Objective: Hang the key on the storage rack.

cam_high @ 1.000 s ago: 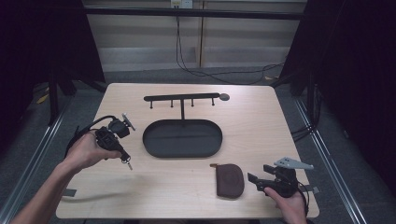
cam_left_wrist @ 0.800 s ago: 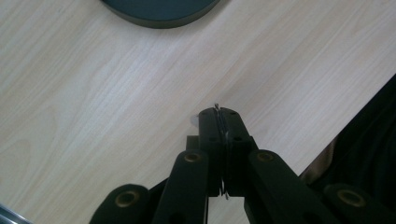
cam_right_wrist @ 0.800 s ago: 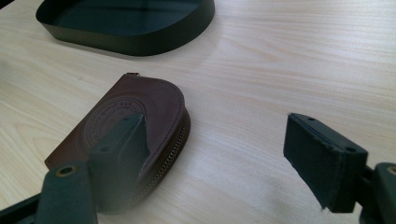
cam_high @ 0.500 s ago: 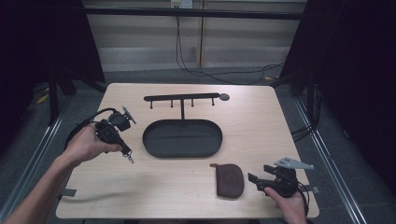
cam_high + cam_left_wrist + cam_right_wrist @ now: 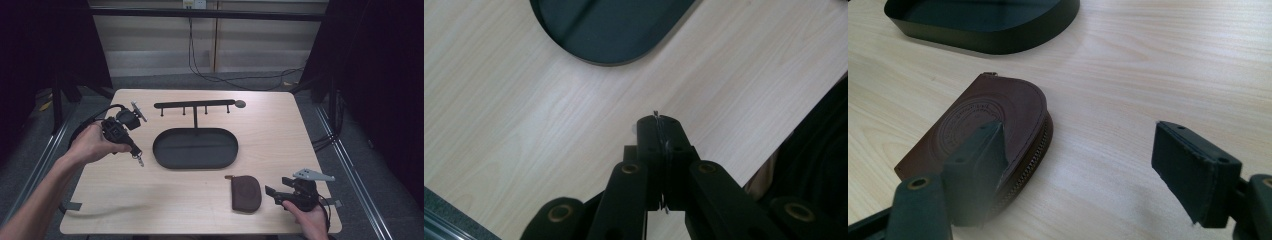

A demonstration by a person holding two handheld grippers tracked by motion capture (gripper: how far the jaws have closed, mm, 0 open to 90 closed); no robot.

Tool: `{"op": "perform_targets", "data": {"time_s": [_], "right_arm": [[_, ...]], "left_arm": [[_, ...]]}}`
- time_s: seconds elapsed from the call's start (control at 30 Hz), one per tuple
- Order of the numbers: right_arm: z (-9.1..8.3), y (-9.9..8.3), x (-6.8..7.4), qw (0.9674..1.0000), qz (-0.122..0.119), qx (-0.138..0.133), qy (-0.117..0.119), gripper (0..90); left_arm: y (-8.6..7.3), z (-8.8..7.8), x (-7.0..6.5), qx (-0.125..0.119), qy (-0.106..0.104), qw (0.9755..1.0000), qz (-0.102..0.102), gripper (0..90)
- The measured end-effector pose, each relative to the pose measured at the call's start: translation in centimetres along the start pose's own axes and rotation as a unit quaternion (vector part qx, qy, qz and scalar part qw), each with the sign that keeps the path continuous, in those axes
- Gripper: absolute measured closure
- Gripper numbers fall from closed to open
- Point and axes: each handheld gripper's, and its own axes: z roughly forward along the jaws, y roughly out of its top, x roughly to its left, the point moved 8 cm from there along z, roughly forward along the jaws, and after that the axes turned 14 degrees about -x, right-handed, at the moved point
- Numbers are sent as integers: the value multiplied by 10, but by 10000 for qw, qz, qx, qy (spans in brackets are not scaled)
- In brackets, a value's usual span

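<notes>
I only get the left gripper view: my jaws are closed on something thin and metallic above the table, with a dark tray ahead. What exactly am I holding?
Observer: The high view shows what looks like a small key on a ring, dangling below the left hand-held gripper.
Operator: Where is the other one?
Observer: The right hand-held gripper is near the table's front right corner, jaws open, beside a brown zip pouch.
Operator: Anything standing on that tray?
Observer: A rack with short pegs rises on a post from the far side of the tray; I see nothing hanging on it.
</notes>
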Motion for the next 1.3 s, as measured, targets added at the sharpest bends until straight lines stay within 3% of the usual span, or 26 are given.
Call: {"op": "perform_targets", "data": {"time_s": [0.47,0.83,1.1,1.17,1.3], "right_arm": [[-1,0,0,10000,-4,7,8,215],[-1,0,1,10000,2,6,23,214],[-1,0,1,10000,24,-20,54,211],[-1,0,1,10000,29,-25,62,211],[-1,0,1,10000,36,-14,72,211]], "left_arm": [[23,-14,-4,61,10,9996,277,892],[36,-8,-9,190,-44,9990,404,892],[51,-9,-8,195,38,9988,453,892],[54,-10,-8,281,-6,9978,608,892],[67,-12,-7,78,126,9975,689,893]]}}
